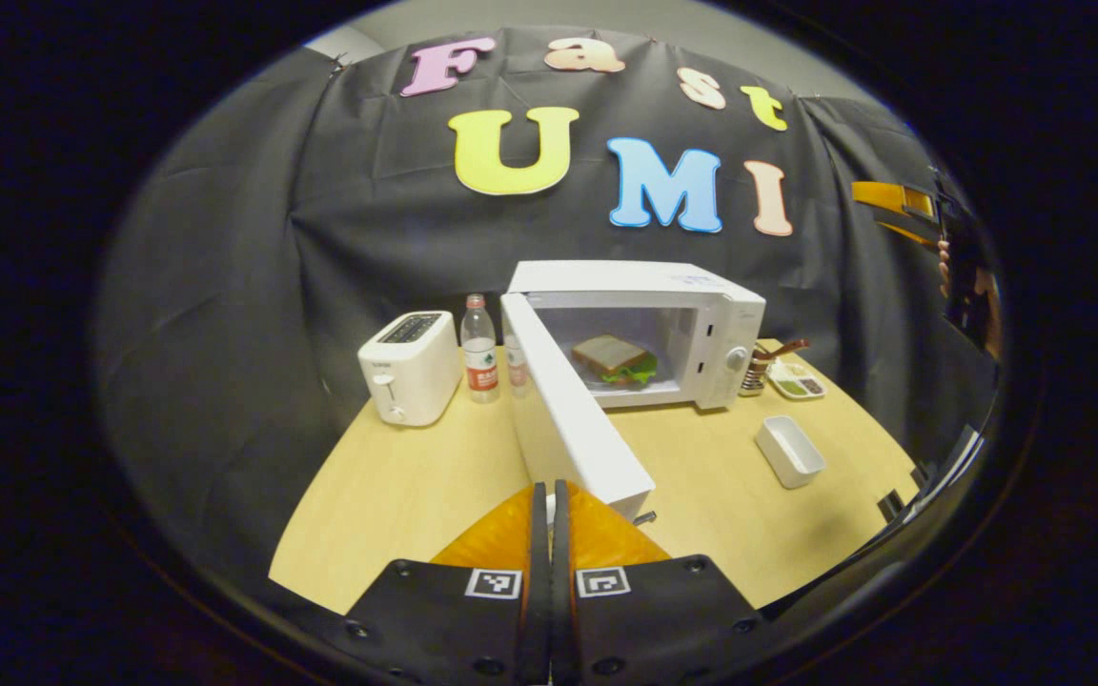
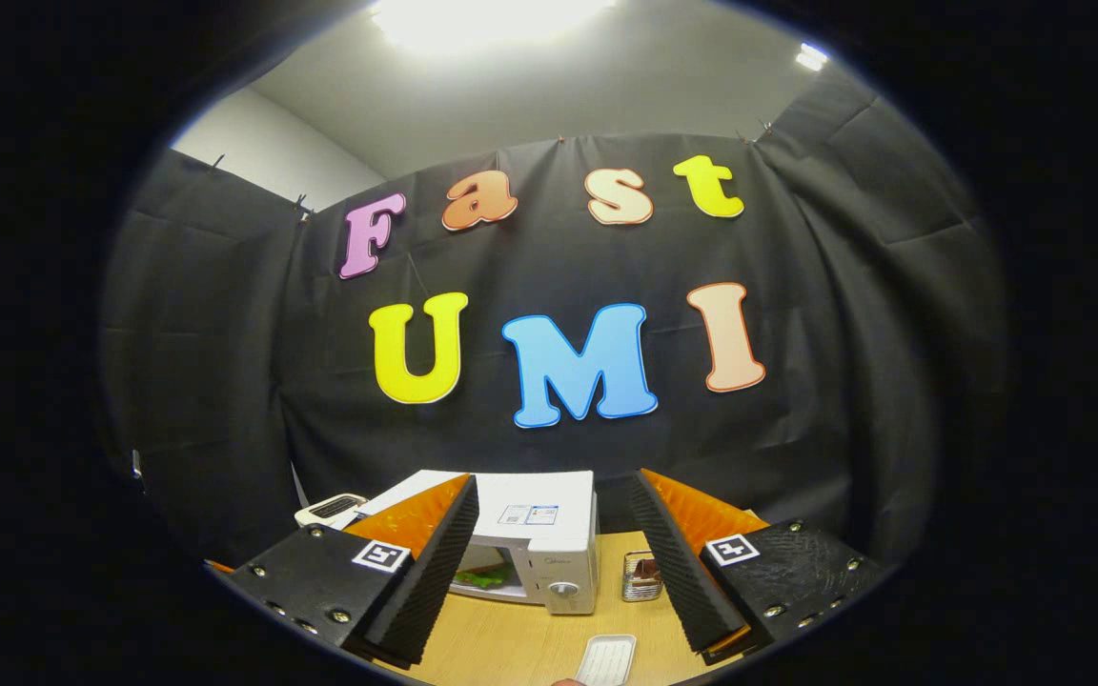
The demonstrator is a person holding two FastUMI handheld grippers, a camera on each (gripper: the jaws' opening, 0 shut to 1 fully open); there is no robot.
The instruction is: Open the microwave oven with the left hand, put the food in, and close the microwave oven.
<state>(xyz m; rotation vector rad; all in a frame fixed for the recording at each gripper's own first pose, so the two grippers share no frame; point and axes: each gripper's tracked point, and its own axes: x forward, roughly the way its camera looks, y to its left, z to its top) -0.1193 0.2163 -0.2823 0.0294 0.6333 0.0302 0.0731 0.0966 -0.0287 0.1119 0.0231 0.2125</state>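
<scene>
The white microwave [image 1: 701,324] stands at the back of the wooden table, and its door [image 1: 568,410] is swung wide open toward me. A sandwich [image 1: 616,360] with green lettuce lies inside the cavity. My left gripper [image 1: 549,488] is shut with nothing between its fingers, low in the left gripper view, its tips just left of the door's free edge. In the right gripper view my right gripper [image 2: 554,481] is open and empty, held high above the table and pointing over the microwave [image 2: 539,534]. The lettuce of the sandwich [image 2: 487,575] shows through the opening.
A white toaster [image 1: 411,367] and a water bottle [image 1: 479,348] stand left of the microwave. To its right are a metal holder [image 1: 754,376], a small dish of food [image 1: 797,383] and an empty white tray [image 1: 790,451]. A hand shows at the far right [image 1: 945,262].
</scene>
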